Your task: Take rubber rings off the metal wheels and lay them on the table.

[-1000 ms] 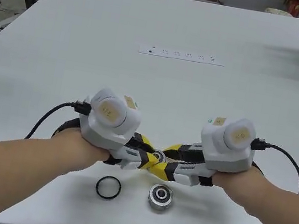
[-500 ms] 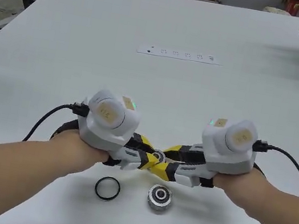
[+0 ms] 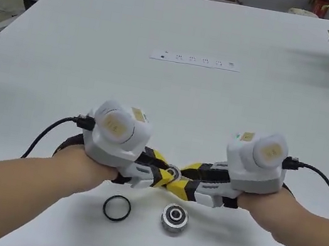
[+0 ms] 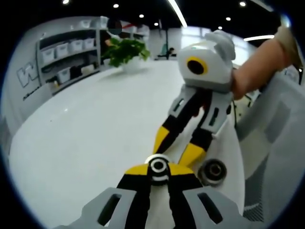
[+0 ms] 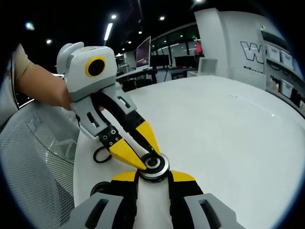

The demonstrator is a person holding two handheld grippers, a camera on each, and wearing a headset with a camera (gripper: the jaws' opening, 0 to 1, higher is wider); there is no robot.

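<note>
Metal wheel (image 3: 171,173) is pinched between both tool tips, just above the worktop (image 3: 218,107), near its edge at 6 o'clock. The dark band on its rim looks like the rubber ring (image 5: 155,176). My read: wheel rigid and slick, ring soft, stretchy, light, so clamp the hub and peel at the rim. Left hand-held gripper (image 3: 161,175) and right hand-held gripper (image 3: 181,182) are both nearly closed on it, tip to tip, forearms entering from 8 and 4 o'clock. Loose ring (image 3: 117,208) lies at 7 o'clock of it, bare wheel (image 3: 174,216) at 5.

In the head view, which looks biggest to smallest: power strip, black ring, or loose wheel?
Largest: power strip, though it is farthest away.
Then: rubber ring and loose metal wheel look about alike, so I won't rank them.
</note>
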